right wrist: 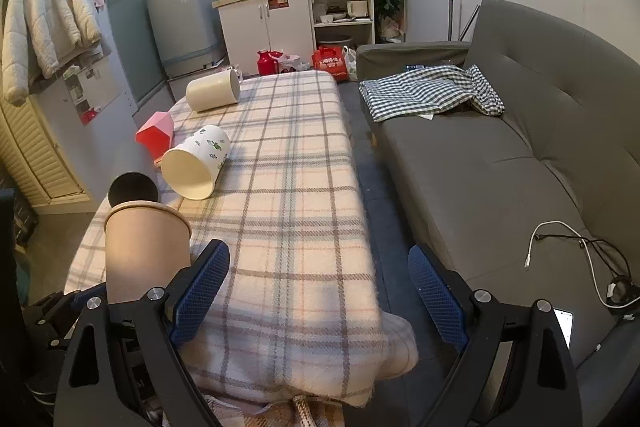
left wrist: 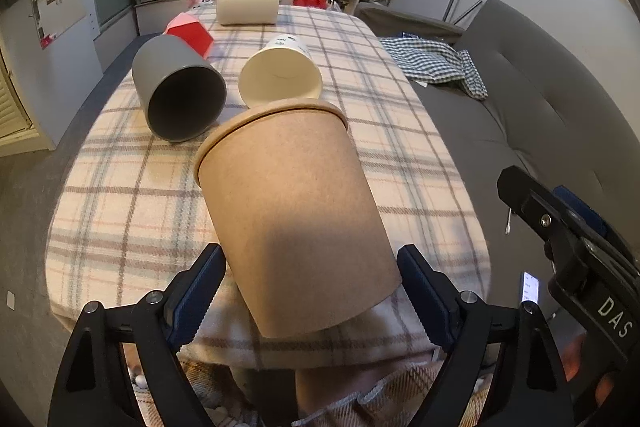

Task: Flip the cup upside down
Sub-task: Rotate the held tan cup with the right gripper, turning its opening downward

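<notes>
A brown paper cup [left wrist: 294, 211] lies on its side on the plaid table [left wrist: 408, 163], rim pointing away from me. My left gripper [left wrist: 310, 291] is open, its blue pads on either side of the cup's base end with small gaps. The cup also shows in the right wrist view [right wrist: 146, 251] at the left. My right gripper [right wrist: 320, 291] is open and empty over the table's near right edge, and it shows at the right of the left wrist view [left wrist: 568, 243].
A grey cup [left wrist: 180, 91], a white printed cup [left wrist: 280, 71] and a cream cup [left wrist: 248, 5] lie on their sides further back, beside a red box [left wrist: 192, 33]. A grey sofa [right wrist: 500, 155] with a checked cloth [right wrist: 432, 89] runs along the right.
</notes>
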A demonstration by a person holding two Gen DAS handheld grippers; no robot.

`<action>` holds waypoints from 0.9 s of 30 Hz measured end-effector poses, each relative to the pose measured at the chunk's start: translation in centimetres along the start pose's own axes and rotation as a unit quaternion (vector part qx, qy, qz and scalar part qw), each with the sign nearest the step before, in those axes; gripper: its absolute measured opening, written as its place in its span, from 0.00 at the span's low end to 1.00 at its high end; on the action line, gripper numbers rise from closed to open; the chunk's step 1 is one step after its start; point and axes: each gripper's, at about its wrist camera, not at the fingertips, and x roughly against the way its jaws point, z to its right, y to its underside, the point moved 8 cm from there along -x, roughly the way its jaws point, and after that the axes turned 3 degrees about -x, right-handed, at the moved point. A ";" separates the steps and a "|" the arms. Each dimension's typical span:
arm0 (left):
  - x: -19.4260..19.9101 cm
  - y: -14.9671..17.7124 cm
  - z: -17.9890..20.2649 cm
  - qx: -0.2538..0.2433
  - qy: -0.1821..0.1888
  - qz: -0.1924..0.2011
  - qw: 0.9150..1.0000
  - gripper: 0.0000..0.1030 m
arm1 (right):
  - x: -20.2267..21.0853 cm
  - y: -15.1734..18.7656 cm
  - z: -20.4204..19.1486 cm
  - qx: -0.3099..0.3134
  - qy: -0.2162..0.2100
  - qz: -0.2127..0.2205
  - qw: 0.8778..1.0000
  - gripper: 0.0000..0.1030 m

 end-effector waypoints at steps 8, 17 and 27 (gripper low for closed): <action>2.9 -1.0 -1.0 -0.031 -0.016 0.038 0.999 0.86 | 1.2 -0.2 -1.0 0.010 0.005 0.014 1.000 0.89; 4.0 -1.6 -2.7 -0.034 -0.019 0.053 0.998 0.84 | 2.0 -0.3 -2.4 0.025 0.000 0.025 0.999 0.89; 5.0 -3.4 -3.2 -0.041 -0.002 0.055 0.998 0.84 | 1.2 -0.1 -1.8 0.013 0.006 0.016 1.000 0.89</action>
